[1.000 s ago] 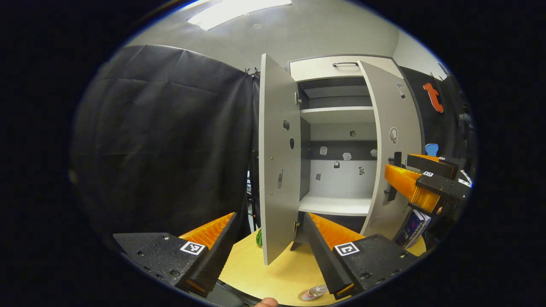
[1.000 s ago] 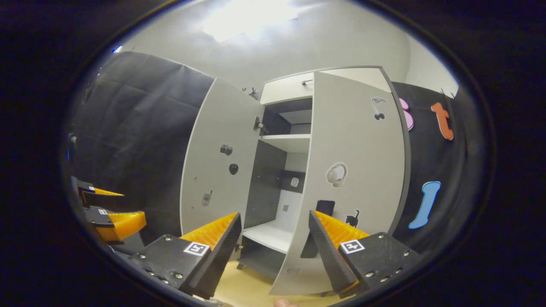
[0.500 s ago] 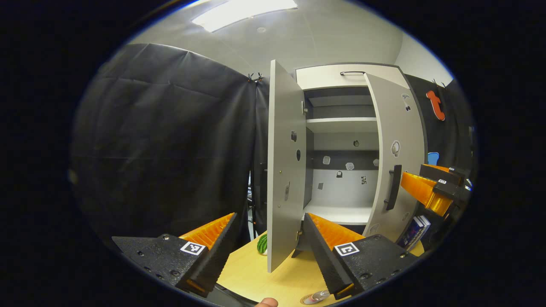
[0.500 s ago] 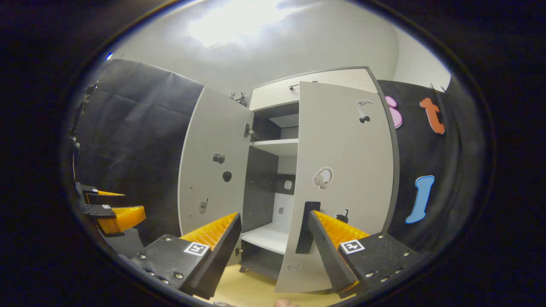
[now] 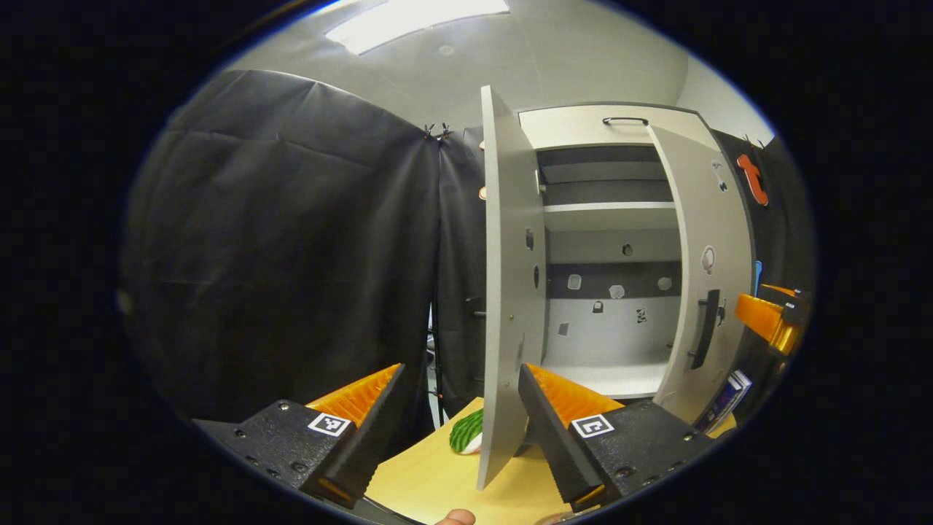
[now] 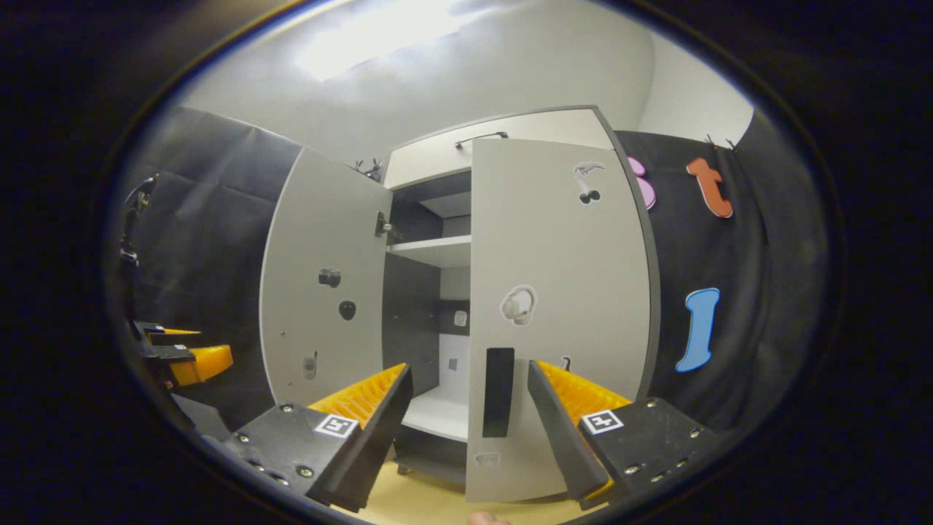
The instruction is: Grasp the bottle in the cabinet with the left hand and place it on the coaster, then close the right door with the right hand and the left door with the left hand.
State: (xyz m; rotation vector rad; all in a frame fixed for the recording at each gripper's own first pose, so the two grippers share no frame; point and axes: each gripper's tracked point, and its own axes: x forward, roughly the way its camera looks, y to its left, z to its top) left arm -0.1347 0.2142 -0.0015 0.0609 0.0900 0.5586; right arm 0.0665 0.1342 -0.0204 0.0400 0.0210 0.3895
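Cabinet point(image 6: 510, 138): right door point(image 6: 561, 306) handle point(image 6: 498, 391) between open fingers point(image 6: 561, 423).

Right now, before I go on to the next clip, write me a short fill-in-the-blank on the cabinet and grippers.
1. The left door stands ____.
2. The right gripper has its fingers ____, nothing between them.
3. The handle on the right door is ____ in colour.
4. The cabinet stands on a ____ table.

Missing words: open; apart; black; wooden
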